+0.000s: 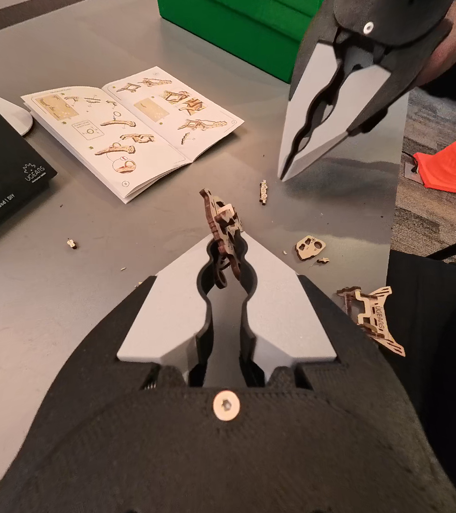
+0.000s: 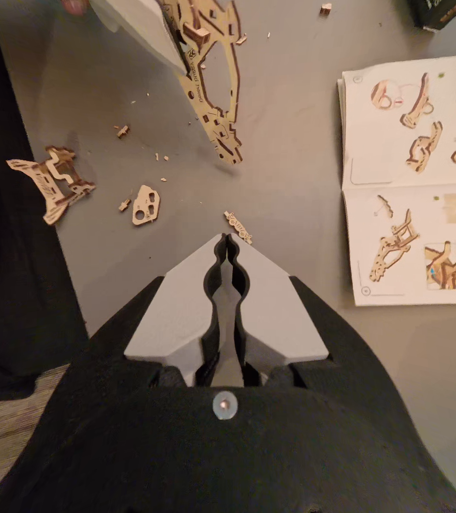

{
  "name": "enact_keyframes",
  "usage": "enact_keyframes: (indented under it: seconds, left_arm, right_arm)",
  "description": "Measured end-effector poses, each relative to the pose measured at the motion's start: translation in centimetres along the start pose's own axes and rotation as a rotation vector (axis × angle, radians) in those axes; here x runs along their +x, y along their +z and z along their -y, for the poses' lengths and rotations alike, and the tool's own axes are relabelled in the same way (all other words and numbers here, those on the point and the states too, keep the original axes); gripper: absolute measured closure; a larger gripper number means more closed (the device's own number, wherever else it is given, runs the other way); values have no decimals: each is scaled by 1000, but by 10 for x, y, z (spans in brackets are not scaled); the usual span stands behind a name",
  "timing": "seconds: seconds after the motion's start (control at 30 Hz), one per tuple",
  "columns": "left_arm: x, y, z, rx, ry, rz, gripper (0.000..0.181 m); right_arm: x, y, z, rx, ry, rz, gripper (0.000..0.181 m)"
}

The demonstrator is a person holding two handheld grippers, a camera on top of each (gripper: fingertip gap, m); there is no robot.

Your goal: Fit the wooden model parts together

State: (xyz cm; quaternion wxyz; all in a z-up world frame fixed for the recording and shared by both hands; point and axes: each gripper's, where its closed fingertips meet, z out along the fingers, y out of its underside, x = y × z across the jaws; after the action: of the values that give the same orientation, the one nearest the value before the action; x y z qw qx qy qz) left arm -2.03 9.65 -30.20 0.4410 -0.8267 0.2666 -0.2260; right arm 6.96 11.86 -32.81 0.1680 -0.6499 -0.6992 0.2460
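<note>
The job looks only partly done. The left gripper (image 1: 225, 244) is clamped on a flat wooden frame (image 2: 215, 83) with one small block already seated in it, held up above the grey worktop (image 1: 138, 249). The right gripper (image 2: 227, 238) hangs over the worktop with its tips pressed together on nothing, just beside a thin wooden strip (image 2: 238, 226).

Other parts lie loose toward the worktop edge nearest the person: a built-up sub-assembly (image 2: 54, 183), a small holed plate (image 2: 146, 205) and scattered pegs. An open instruction booklet (image 1: 129, 125) lies farther in.

The green box (image 1: 235, 30) and black box (image 1: 2, 166) show no contents.
</note>
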Motion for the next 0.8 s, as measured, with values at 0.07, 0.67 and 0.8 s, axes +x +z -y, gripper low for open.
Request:
enact_keyframes:
  seconds: [0.07, 0.67, 0.8]
  left_arm:
    - [0, 0, 0, -1, 0, 3, 172]
    - [0, 1, 0, -3, 10, 6, 173]
    - [0, 2, -2, -5, 6, 6, 172]
  right_arm:
    - [-4, -5, 0, -6, 61, 58, 181]
    - [20, 12, -10, -106, -566, -71, 177]
    - [20, 14, -8, -97, -512, -38, 181]
